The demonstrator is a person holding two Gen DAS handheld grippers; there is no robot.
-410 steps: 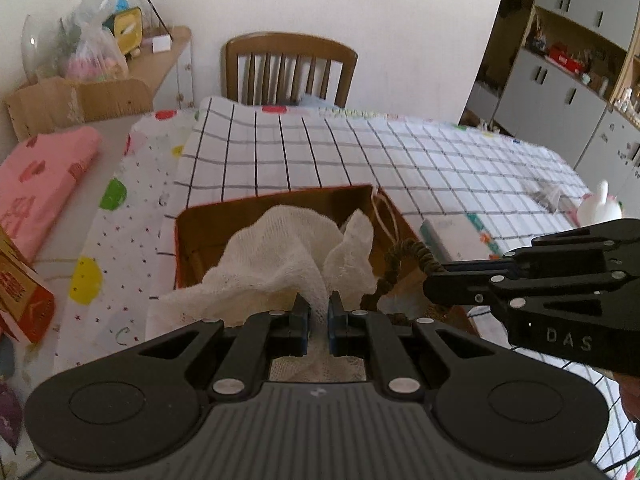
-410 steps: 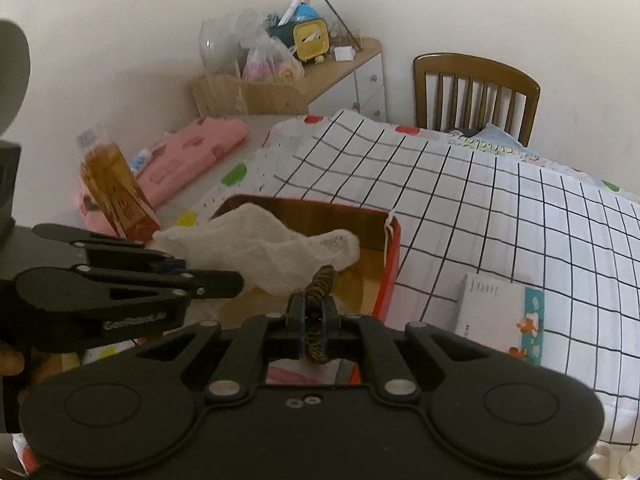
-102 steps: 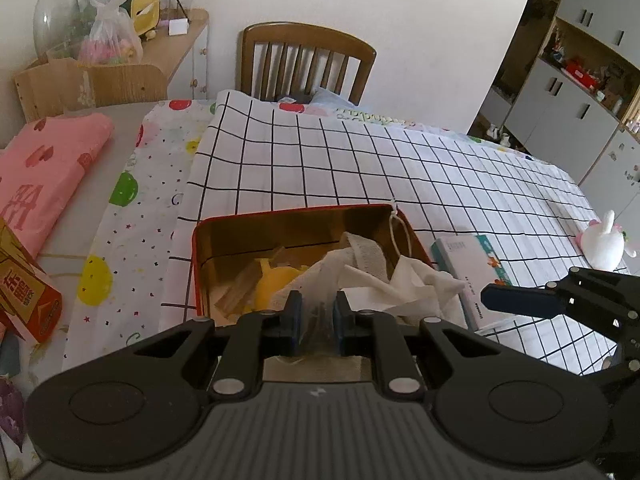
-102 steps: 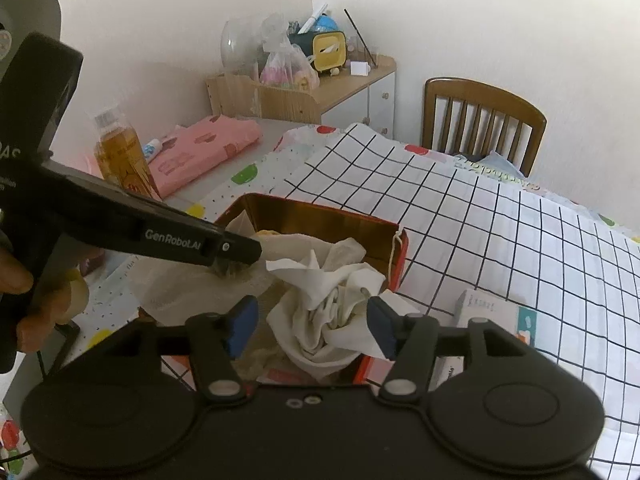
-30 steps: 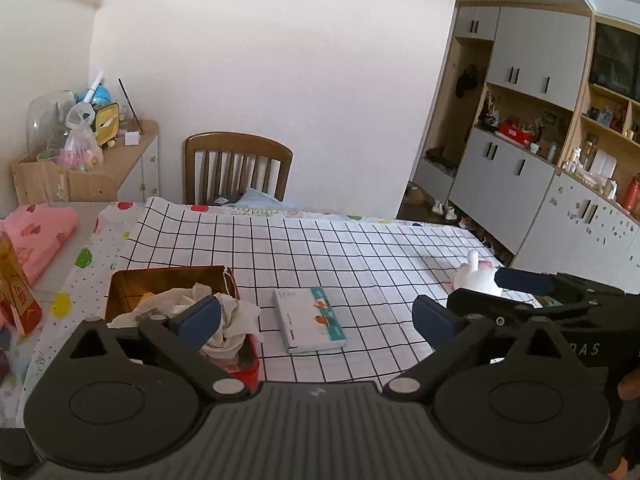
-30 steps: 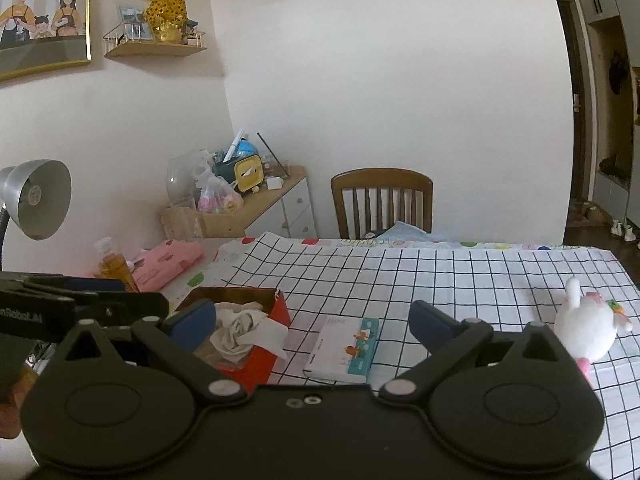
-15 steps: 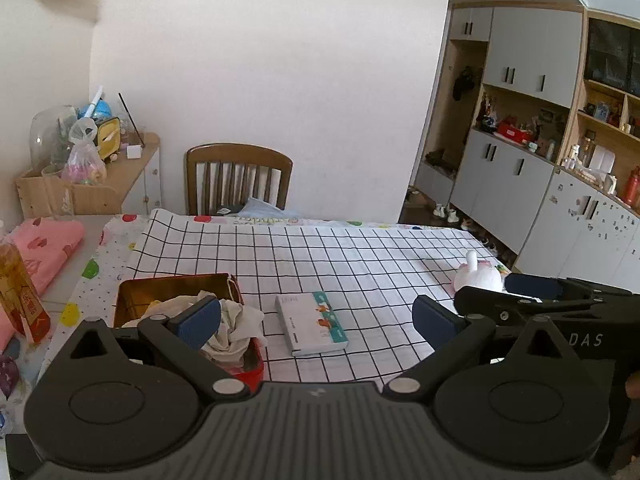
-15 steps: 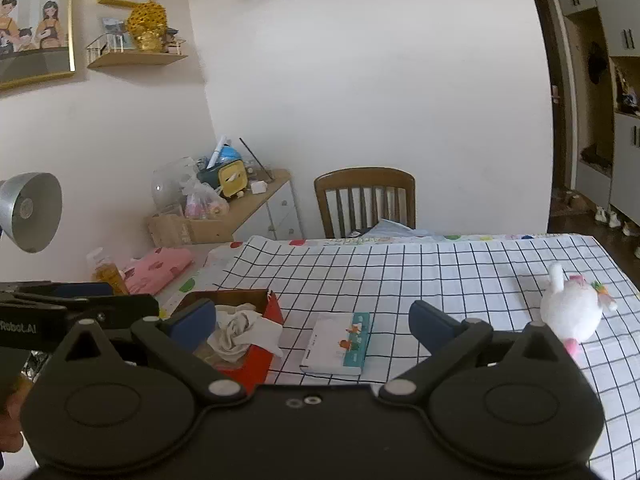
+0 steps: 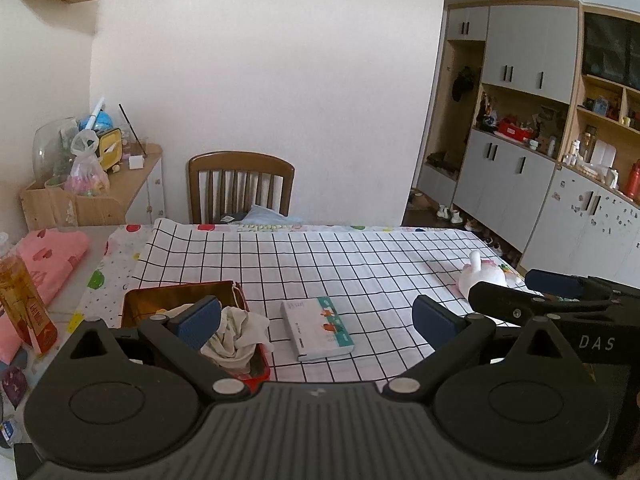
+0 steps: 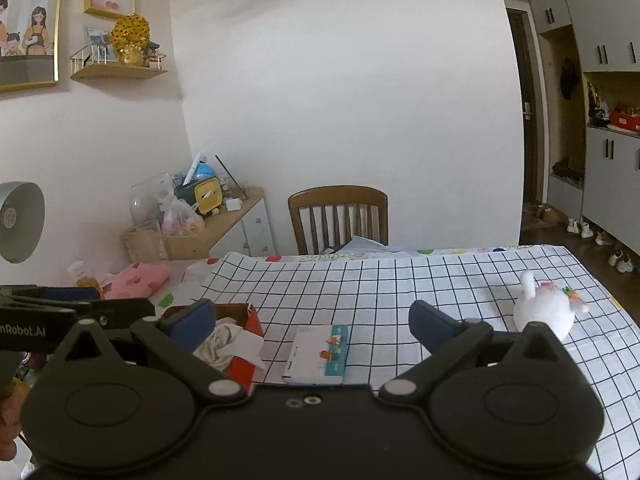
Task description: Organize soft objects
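A red tin box (image 9: pixel 138 300) (image 10: pixel 244 368) stands on the checked tablecloth at the near left, with crumpled white cloths (image 9: pixel 234 332) (image 10: pixel 224 342) piled in it and hanging over its rim. A white plush toy (image 9: pixel 482 278) (image 10: pixel 544 308) lies at the table's right side. My left gripper (image 9: pixel 318 320) is open and empty, held back from the table. My right gripper (image 10: pixel 312 320) is open and empty too, and shows from the side in the left wrist view (image 9: pixel 556 304).
A small white and teal box (image 9: pixel 318 328) (image 10: pixel 320 354) lies flat between the tin and the plush. A wooden chair (image 9: pixel 240 186) stands at the far edge. A juice bottle (image 9: pixel 24 300) and pink cloth (image 9: pixel 52 256) sit at the left.
Both grippers have pulled back and risen slightly from the table; the view has widened. Earlier they were shut on cloth at the tin and have since let go and opened.
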